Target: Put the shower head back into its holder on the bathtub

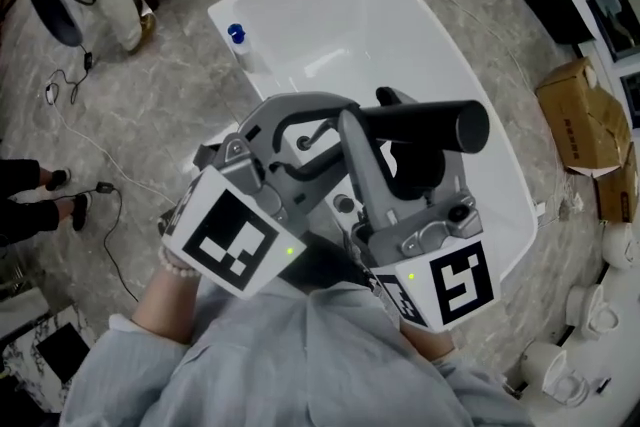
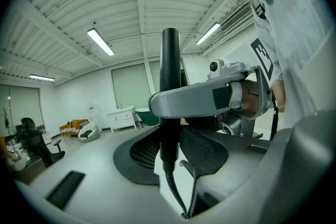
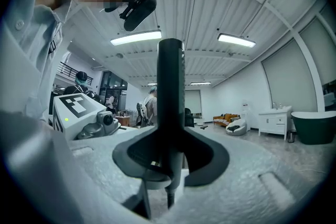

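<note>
We find the left gripper [image 2: 169,150] and right gripper [image 3: 170,157] both clamped on the shower head [image 1: 430,127], held mid-frame over the bathtub [image 1: 330,25]. Seating it remains outstanding, and we cannot identify the holder.

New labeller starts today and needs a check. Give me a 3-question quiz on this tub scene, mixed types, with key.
1. True or false: the shower head lies in the tub.
2. The small thing on the tub rim is: A blue, B red, C green.
3. Which jaws have the shower head between them: left gripper, right gripper, or both?

Key: 1 false, it is held up above the tub; 2 A; 3 both.
</note>
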The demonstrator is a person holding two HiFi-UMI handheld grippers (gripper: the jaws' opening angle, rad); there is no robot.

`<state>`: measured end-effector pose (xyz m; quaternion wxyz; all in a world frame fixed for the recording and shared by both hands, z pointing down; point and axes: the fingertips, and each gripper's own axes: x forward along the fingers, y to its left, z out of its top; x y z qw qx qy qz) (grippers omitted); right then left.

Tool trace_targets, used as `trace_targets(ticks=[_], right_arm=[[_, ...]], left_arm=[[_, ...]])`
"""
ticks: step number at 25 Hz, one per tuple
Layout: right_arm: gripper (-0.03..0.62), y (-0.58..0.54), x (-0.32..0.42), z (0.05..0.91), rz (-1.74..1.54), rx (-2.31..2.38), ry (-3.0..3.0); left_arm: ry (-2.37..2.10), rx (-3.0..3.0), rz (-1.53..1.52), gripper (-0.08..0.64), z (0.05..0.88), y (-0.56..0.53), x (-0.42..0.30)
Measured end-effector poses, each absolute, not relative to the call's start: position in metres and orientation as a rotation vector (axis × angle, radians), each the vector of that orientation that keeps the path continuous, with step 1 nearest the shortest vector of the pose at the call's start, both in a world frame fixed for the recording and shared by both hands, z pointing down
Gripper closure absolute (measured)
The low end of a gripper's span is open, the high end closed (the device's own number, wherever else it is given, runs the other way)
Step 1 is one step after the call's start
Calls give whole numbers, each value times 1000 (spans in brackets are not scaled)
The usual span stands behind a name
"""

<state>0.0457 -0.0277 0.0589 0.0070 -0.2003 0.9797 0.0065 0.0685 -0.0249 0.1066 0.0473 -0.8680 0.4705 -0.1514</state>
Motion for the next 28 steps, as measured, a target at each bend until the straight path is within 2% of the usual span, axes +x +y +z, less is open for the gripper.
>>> trace_targets(ticks=[13, 28], right_arm=[[463, -62, 4, 64, 2, -934, 3022], [463, -46, -43, 78, 14, -1395, 2916]], left_arm=[[1167, -2782, -412, 437, 110, -53, 27], [780, -2899, -366, 437, 126, -30, -21]])
